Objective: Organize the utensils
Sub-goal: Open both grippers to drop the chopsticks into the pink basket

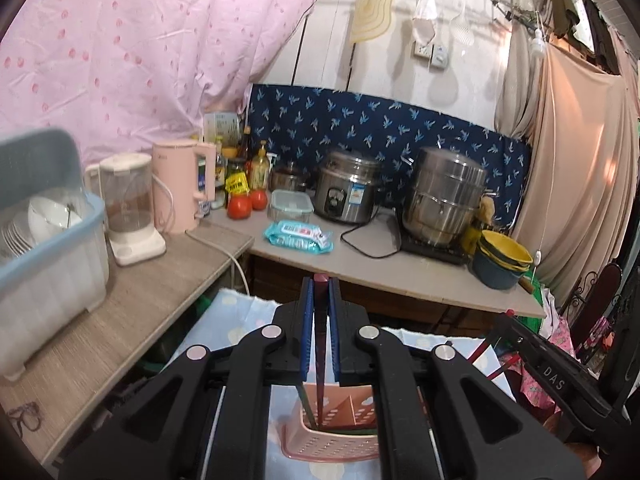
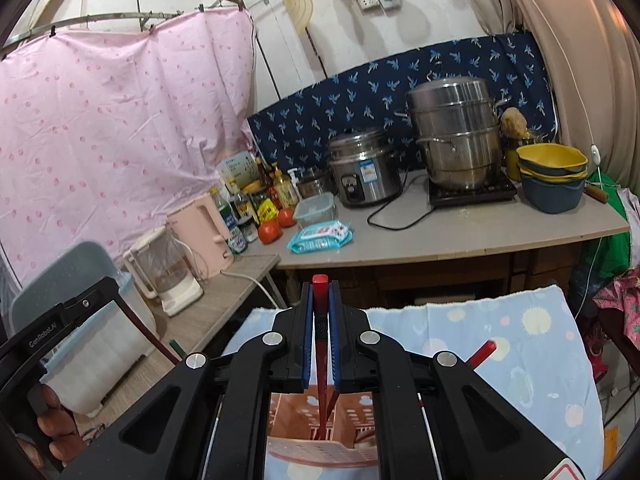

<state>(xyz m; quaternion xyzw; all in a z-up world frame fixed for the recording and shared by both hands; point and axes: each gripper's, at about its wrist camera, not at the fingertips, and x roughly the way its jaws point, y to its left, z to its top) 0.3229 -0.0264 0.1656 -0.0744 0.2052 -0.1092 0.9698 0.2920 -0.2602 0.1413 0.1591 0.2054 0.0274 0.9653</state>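
So each claw has a dark red chopstick pinched in it: the left gripper (image 1: pixel 321 280) is clamped tight on 1 chopstick (image 1: pixel 321 320) that runs straight back between its blue pads (image 1: pixel 307 320), with the top end poking just past the fingertips, and the right gripper (image 2: pixel 320 284) is squeezed shut the same way on its own chopstick (image 2: pixel 320 312), bright red tip sticking out front. Both sticks slant down behind the jaws so their lower ends sit inside the pink slotted utensil holder (image 1: pixel 332 440), which is directly below and behind each claw, standing on a light blue cloth (image 2: pixel 500 340) with pale dots. In the right view another red chopstick (image 2: pixel 482 351) lies off to the lower right of the claw on that cloth, and the other handheld unit is at the far lower left with a hand (image 2: pixel 56 428) wrapped round its grip. Ahead of both claws is the grey counter (image 1: pixel 400 272): a wet wipes pack (image 1: pixel 298 237) nearest, 2 tomatoes (image 1: pixel 240 206) ahead and left, a steel rice cooker (image 1: pixel 348 188) straight ahead, a stacked steamer pot (image 1: pixel 444 196) ahead right. Far left of the left claw sits a blue dish bin (image 1: pixel 48 240) with plates.
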